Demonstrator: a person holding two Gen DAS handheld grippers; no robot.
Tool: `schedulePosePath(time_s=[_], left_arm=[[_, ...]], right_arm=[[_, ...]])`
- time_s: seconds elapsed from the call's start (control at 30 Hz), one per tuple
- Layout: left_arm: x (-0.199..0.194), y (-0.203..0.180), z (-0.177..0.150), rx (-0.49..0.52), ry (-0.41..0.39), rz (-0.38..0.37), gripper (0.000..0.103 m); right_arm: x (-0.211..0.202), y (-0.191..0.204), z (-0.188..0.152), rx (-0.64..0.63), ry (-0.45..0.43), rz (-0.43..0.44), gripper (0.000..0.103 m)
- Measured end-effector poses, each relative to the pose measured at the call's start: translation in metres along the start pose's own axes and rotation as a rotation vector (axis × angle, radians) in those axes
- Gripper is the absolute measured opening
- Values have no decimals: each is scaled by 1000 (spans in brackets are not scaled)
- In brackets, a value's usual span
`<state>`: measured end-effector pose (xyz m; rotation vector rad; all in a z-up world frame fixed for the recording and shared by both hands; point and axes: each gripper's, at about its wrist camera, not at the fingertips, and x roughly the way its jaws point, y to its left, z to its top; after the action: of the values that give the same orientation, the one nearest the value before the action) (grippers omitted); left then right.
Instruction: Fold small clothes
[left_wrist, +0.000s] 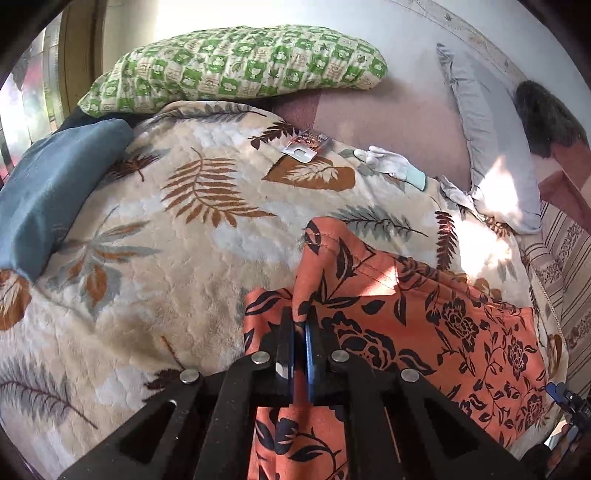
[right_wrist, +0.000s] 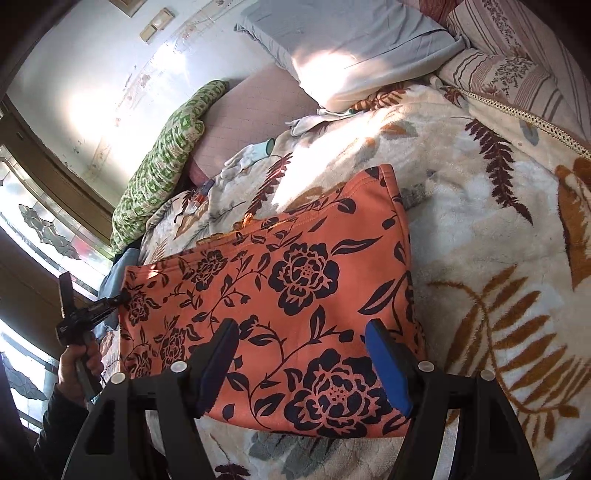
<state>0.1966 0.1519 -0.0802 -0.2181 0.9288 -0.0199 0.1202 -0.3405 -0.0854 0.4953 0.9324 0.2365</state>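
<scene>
**A:** Left gripper has its fingers pressed together on a raised fold of the orange flowered cloth, pinching it at the near edge.

**B:** And the right gripper is spread wide, hovering over the same cloth, nothing between its blue pads.

**A:** The cloth lies flat on the leaf-print blanket, with a green checked pillow beyond.

**B:** A grey pillow sits at the far side.

A home bedroom: a bed under a plush leaf-print blanket, a green checked pillow at twelve o'clock, a grey pillow (sunlit) by the wall, and a patterned glass window at nine o'clock.
</scene>
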Motion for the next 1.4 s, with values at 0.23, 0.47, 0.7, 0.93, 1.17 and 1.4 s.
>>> schedulePosePath(time_s=[0.23, 0.47, 0.7, 0.93, 1.17, 1.4], left_arm=[[53, 35, -31, -142, 133, 59, 6], [68, 22, -16, -58, 159, 84, 12], [45, 27, 3, -68, 93, 114, 27], [-31, -10, -23, 40, -28, -66, 47], [46, -30, -53, 136, 118, 269, 70], [38, -13, -58, 101, 133, 295, 71]], right_arm=[[-13, 3, 7, 17, -24, 17, 74], [-7, -5, 32, 84, 5, 150, 77], [66, -47, 43, 265, 139, 72, 76], [61, 9, 68, 73, 119, 248, 79], [104, -61, 83, 438, 91, 192, 78], [75, -36, 68, 178, 98, 131, 85]])
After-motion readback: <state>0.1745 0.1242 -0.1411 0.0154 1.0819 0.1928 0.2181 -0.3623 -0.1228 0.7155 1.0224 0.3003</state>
